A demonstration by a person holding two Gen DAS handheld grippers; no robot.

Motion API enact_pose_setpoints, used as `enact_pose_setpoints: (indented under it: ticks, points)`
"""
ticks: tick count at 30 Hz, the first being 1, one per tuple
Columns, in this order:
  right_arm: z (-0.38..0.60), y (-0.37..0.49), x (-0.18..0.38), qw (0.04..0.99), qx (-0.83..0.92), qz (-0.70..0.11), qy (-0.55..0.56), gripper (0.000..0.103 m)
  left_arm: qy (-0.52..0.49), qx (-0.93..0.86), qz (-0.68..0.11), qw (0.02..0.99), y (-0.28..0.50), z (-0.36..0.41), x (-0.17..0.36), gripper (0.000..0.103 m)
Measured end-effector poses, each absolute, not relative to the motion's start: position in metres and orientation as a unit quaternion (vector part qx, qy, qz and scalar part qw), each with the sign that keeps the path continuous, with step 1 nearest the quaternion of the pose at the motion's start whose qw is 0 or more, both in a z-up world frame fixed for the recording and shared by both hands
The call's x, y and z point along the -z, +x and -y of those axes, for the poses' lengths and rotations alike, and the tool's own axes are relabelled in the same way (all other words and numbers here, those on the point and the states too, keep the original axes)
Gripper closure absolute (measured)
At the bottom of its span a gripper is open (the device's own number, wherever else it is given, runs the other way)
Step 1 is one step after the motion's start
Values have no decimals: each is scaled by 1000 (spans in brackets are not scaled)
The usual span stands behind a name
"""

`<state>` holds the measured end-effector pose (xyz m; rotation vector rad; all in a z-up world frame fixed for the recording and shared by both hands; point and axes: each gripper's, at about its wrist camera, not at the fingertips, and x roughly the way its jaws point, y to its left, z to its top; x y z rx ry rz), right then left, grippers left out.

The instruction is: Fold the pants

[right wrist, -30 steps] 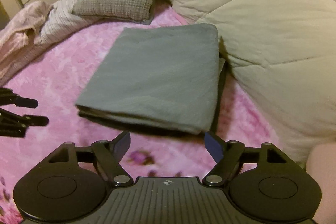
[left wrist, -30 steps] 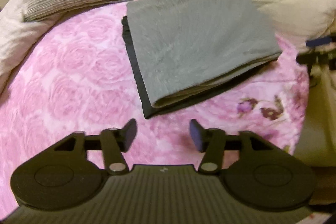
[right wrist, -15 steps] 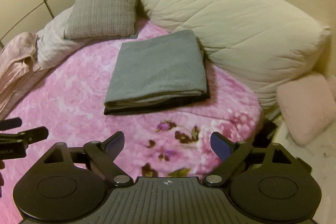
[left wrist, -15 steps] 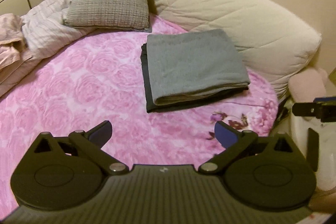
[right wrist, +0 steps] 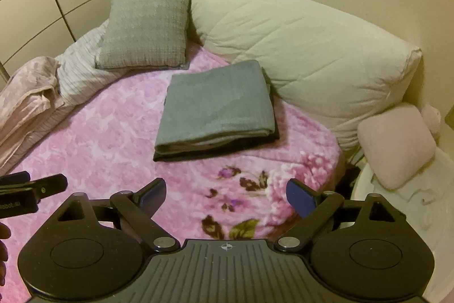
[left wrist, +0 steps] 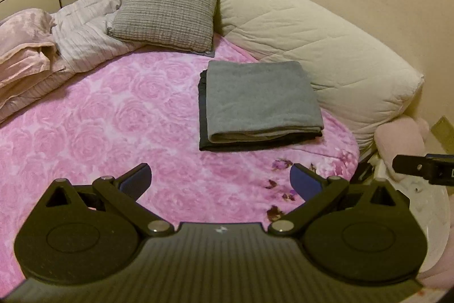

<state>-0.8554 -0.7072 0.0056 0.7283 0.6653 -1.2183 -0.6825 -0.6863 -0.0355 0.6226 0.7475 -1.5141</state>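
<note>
The grey pants [left wrist: 261, 98] [right wrist: 218, 107] lie folded into a flat rectangle on a dark folded garment [left wrist: 203, 118] [right wrist: 215, 152], on the pink rose blanket [left wrist: 99, 127] [right wrist: 113, 138]. My left gripper [left wrist: 220, 180] hovers well in front of the stack, open, with nothing between its blue pads. My right gripper [right wrist: 226, 193] is likewise open and empty, held back from the stack. Each gripper's tip shows at the edge of the other's view: the right gripper's tip [left wrist: 425, 168] and the left gripper's tip [right wrist: 31, 186].
A grey checked cushion [left wrist: 167, 9] [right wrist: 147, 27] and a big cream duvet [left wrist: 312, 39] [right wrist: 298, 47] line the far side. Striped and pink bedding [left wrist: 37, 47] [right wrist: 34, 93] is heaped at the left. A pale pink pillow [right wrist: 395, 144] sits off the bed's right edge.
Both grippers have pulled back and up from the folded stack, which now looks smaller and farther. The left gripper's jaws widened from a narrow gap to fully open.
</note>
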Motion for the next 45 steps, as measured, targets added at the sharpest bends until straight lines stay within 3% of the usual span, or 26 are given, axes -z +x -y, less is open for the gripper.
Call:
enact_pose_setpoints:
  ticks: [24,45]
  points:
    - [721,-897,-12,724,519,-319,324,14,287,629,-330,643,-745,685,19,1]
    - [723,-883,-7,730,506,-325,325,14,294,624,-328,645,-749,689,19,1]
